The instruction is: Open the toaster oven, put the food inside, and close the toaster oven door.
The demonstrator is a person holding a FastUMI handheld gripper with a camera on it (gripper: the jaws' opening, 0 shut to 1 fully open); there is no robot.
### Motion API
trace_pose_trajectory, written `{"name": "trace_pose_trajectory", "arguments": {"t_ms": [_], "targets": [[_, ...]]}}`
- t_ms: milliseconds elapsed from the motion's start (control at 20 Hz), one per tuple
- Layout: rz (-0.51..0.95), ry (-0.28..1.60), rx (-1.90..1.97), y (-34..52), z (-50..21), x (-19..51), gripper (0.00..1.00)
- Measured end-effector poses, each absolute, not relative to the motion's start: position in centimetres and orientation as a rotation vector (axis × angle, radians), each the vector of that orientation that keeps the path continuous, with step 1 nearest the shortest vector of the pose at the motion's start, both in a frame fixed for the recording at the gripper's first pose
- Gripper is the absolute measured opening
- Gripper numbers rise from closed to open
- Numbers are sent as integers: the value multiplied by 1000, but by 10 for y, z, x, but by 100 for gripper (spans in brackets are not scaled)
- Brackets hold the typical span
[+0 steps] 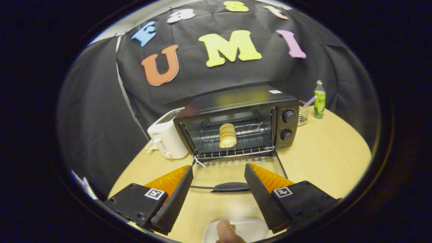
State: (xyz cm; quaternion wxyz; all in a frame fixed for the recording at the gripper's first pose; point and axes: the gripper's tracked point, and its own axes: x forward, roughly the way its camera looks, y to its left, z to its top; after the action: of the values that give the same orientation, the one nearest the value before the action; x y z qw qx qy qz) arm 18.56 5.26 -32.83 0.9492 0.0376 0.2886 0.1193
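My gripper (218,189) is released, its fingers spread wide with nothing between them, hovering low over the counter (324,158). Just ahead of the fingertips lies the oven's door (236,170), folded flat and open, with its dark handle (231,186) showing in the gap between the fingers. Beyond it, the food (227,135) — a pale, ridged roll — already sits on the wire rack (236,150) inside the oven (236,121).

So I judge opening and loading to be done, and closing the door is the step in hand. The next move calls for getting a finger under or onto that handle and swinging the door up and away from me until it seats. The handle lies low against the counter, so the approach needs to be shallow.

Near me, under the gripper, is a white plate (248,229) with a fingertip (226,233) at its rim — I'd keep clear of both. Left of the oven stands a white toaster (167,138); to the far right, a small wire basket (303,114) and a green bottle (319,100). None of these sits in the door's swing.
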Motion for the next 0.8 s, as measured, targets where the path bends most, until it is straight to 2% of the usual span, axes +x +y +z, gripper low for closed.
{"name": "trace_pose_trajectory", "arguments": {"t_ms": [150, 300, 800], "targets": [[173, 622, -32, 48, -347, 173, 100], [195, 665, -84, 60, -366, 163, 100], [103, 807, -109, 45, -443, 165, 100]]}}
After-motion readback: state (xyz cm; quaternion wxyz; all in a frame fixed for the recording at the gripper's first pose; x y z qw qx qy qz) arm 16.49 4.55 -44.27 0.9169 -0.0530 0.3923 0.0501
